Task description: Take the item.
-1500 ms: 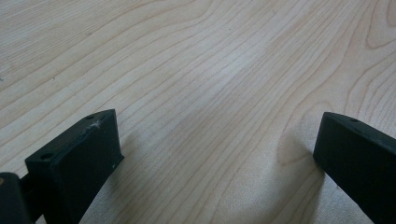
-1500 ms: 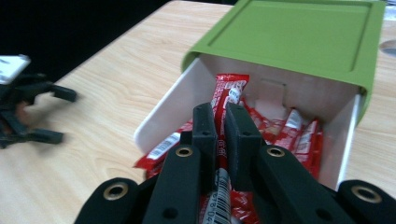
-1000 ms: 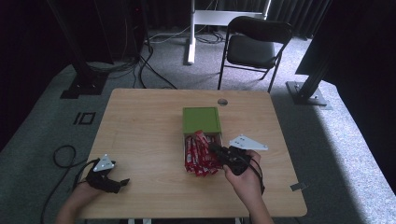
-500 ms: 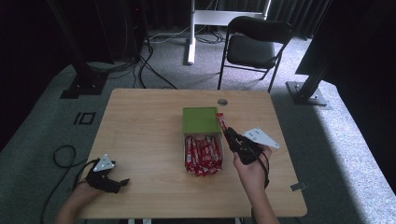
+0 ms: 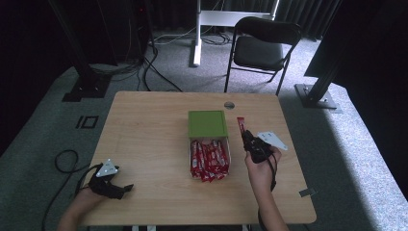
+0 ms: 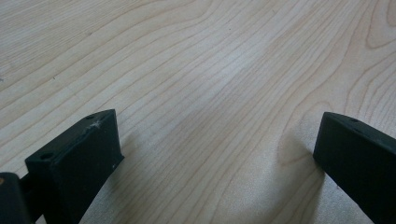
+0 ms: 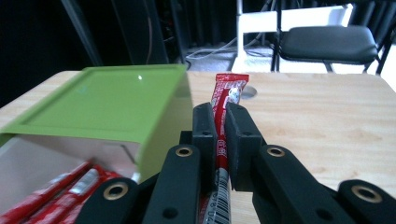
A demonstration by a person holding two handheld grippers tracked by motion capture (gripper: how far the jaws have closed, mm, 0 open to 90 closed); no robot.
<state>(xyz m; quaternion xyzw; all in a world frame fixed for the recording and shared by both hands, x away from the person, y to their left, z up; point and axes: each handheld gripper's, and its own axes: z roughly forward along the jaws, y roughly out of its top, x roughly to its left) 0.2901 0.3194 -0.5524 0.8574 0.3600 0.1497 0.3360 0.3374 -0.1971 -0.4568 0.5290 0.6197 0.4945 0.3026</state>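
- Your right gripper (image 5: 246, 136) sits at about 3 o'clock on the counter (image 5: 149, 134), just right of the box, its jaws clamped on a red snack stick packet (image 5: 240, 124).
- In the right gripper view that packet (image 7: 227, 98) stands nearly upright between the jaws, its top end poking out above them and a barcode showing low down.
- The white box (image 5: 210, 159) lies near the counter's centre, packed with more red packets (image 5: 208, 161); its green lid (image 5: 207, 123) lies at its 12 o'clock end.
- Your left gripper (image 5: 114, 186) rests at about 7 o'clock near the front edge, well apart from the box.
- In the left gripper view its jaws stand wide apart over bare wood grain.
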